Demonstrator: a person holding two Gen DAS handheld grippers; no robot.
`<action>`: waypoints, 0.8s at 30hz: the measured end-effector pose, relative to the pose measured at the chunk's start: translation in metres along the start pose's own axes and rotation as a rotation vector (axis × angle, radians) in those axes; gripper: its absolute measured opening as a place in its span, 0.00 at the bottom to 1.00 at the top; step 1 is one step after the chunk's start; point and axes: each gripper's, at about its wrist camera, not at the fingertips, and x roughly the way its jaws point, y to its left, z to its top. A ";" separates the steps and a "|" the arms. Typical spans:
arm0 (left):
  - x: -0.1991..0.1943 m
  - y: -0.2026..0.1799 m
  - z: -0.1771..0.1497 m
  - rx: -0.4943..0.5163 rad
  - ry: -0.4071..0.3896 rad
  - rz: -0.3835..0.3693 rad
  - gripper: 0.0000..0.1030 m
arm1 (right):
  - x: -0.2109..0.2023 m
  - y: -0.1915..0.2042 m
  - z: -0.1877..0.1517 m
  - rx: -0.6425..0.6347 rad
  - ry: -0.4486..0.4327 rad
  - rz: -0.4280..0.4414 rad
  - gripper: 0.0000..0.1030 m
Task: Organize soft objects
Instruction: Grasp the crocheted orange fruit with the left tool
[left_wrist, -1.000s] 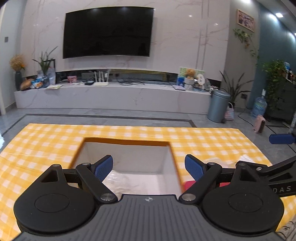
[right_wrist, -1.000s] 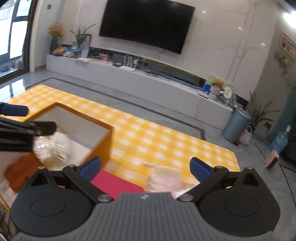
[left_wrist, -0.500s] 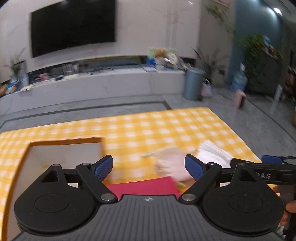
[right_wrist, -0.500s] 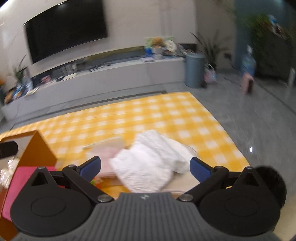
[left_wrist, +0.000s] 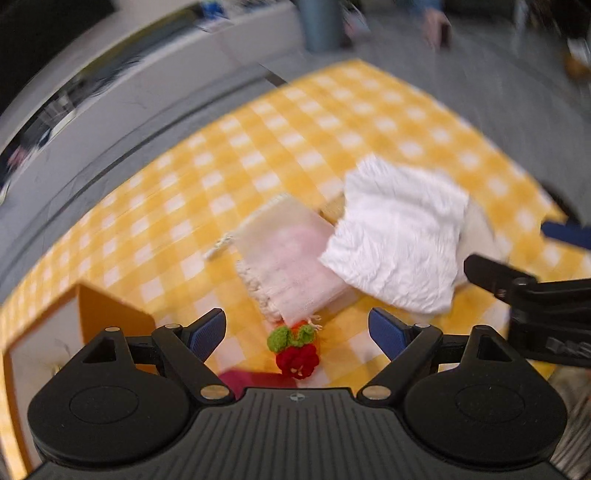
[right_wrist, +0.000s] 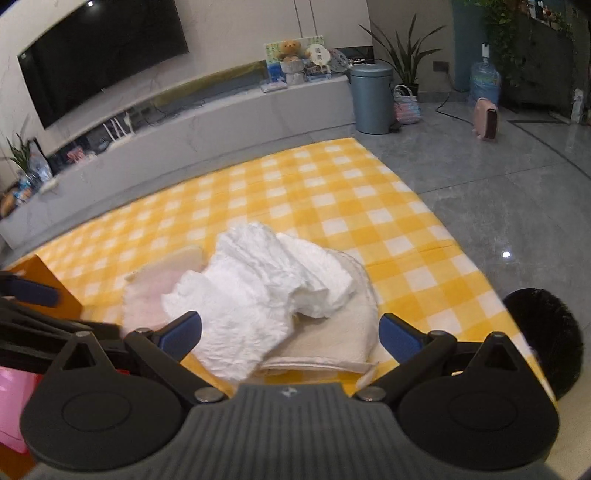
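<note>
At the bottom of the left wrist view the left gripper (left_wrist: 297, 330) hangs with its jaws spread wide and nothing between them. Just beyond its fingertips, low in the centre, lies a small crocheted red flower (left_wrist: 297, 360) with green leaves, next to a strip of magenta cloth (left_wrist: 245, 380). To the lower left stands the orange-walled storage box (left_wrist: 110, 314), its near corner close to the left finger.

The right gripper (right_wrist: 290, 332) is likewise released, its fingers straddling the near edge of the soft pile without touching it. In mid-frame a crumpled white cloth (right_wrist: 258, 295) lies on top of a folded cream towel (right_wrist: 332, 339), and it overlaps a fringed pale pink cloth (left_wrist: 291, 258) on its left side. All rest on the yellow checked tablecloth (right_wrist: 332, 192), which lies bare from the pile back to its far edge. A dark fuzzy object (right_wrist: 543, 332) sits at the cloth's right edge.

Beyond the table are grey floor tiles, a grey bin (right_wrist: 371, 98), a low white TV bench (right_wrist: 221, 114) and a wall television (right_wrist: 99, 59).
</note>
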 end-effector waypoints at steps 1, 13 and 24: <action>0.008 -0.003 0.006 0.025 0.045 -0.004 0.98 | -0.003 0.001 0.000 0.001 -0.008 0.030 0.97; 0.084 -0.013 0.023 0.078 0.329 0.089 0.92 | -0.014 -0.012 0.004 0.066 -0.035 0.050 0.97; 0.095 -0.025 0.018 0.181 0.366 0.081 0.46 | -0.009 -0.023 0.003 0.103 -0.013 0.023 0.97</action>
